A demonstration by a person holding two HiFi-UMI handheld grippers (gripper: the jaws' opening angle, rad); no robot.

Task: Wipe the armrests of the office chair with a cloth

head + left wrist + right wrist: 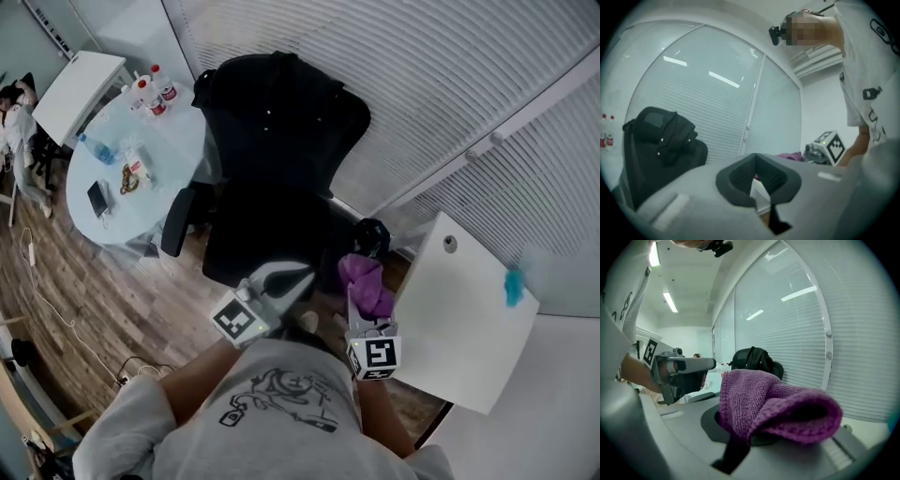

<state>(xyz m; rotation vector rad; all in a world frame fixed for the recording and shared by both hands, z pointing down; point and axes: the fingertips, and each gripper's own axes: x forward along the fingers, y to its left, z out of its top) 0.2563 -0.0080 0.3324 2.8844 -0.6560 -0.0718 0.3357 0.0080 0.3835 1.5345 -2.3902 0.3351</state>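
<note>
A black office chair (272, 187) with a dark jacket (277, 103) draped over its back stands in front of me. Its left armrest (176, 221) shows; the right armrest (372, 234) sits just beyond the cloth. My right gripper (362, 298) is shut on a bunched purple cloth (367, 281), held above the seat's right front side. In the right gripper view the cloth (773, 404) hides the jaws of the right gripper (740, 430). My left gripper (295, 274) hovers over the seat front, shut and holding nothing. The left gripper (758, 180) points toward the chair (661, 150).
A round glass table (173, 141) left of the chair carries bottles (152, 92), a phone (98, 199) and small items. A white desk (464, 314) stands close on the right. Window blinds (422, 84) run behind. Cables (56, 309) lie on the wood floor. A person (14, 122) sits far left.
</note>
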